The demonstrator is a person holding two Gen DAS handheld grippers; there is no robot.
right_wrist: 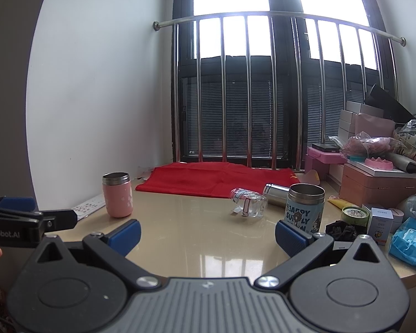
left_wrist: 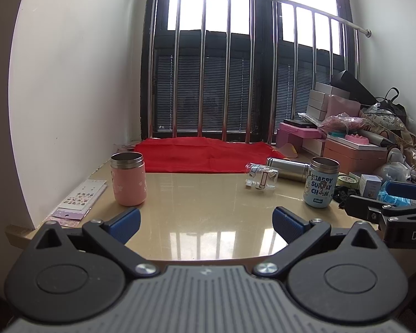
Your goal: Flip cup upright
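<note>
On the glossy beige table (left_wrist: 202, 208) both cups are seen upright; the clear toppled cup (right_wrist: 248, 202) should be gripped mid-body; left gripper (left_wrist: 206, 222) and right gripper (right_wrist: 208, 236) are held spread, empty.

We count two cups standing upright on the table (left_wrist: 197, 194): one pink cup (left_wrist: 128, 179) left of the red cloth (left_wrist: 205, 155), and one blue cup (left_wrist: 322, 182) to the cloth's right. We see one steel flask (left_wrist: 287, 168) lying on its side just right of the cloth, and one clear plastic packet (left_wrist: 261, 179) in front of the cloth. We find one sticker sheet (left_wrist: 80, 197) left of the cloth, near the pink cup. There is one red cloth. We count two grippers: the left gripper (left_wrist: 206, 223) and the right gripper (right_wrist: 208, 234), each with two blue-padded fingers set wide apart.
</note>
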